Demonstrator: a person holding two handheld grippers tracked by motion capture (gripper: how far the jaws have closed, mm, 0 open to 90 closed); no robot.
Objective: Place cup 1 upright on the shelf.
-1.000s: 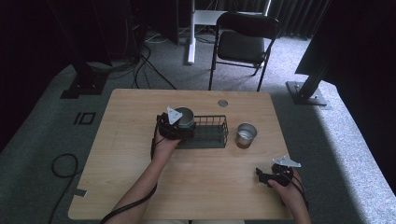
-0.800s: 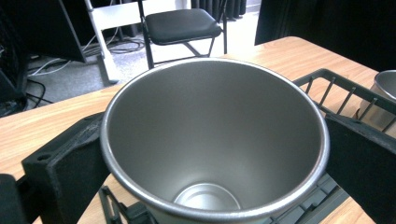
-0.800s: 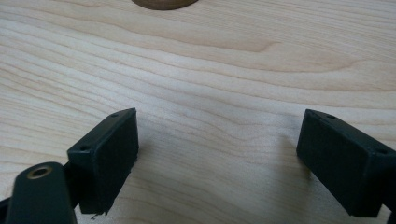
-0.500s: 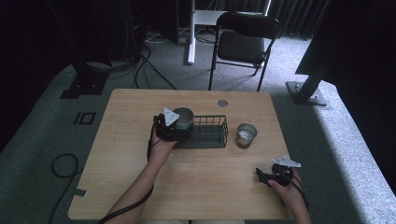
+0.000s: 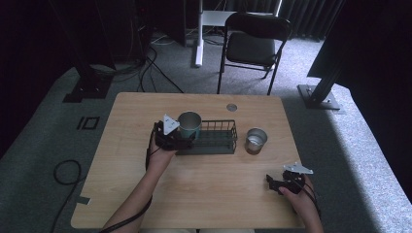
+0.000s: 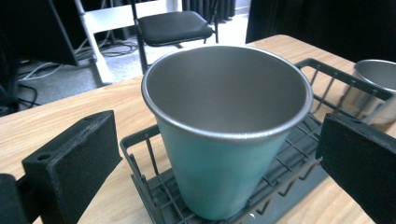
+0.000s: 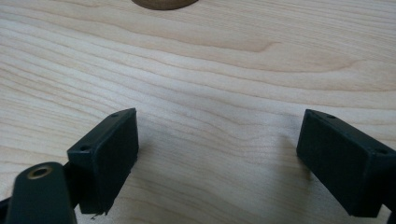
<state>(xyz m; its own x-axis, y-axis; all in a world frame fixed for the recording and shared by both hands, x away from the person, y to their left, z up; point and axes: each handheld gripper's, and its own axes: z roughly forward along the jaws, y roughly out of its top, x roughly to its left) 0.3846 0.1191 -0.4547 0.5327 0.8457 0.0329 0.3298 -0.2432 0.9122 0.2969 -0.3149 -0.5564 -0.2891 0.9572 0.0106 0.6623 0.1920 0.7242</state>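
A: Teal cup [image 6: 224, 140] status?

B: It is standing upright in the wire basket's [image 5: 218, 141] end nearest the left gripper [image 5: 182, 138], sitting between that gripper's jaws. Jaws are spread wide, both clear of the cup wall.

A: Right side?

B: Right gripper [image 5: 273, 183] is resting low over bare table [image 7: 224, 70], jaws apart, gripping nothing. Steel cup [image 5: 255, 140] is standing beyond it, just past the basket's far end.

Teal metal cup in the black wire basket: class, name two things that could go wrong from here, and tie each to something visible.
1. The open left gripper has a finger either side of the upright teal metal cup, neither touching it; a sideways move could tip the cup.
2. The cup stands at the end of the black wire basket, so it could snag or drag the rim when lifted, possibly towards the silver metal cup beside it.
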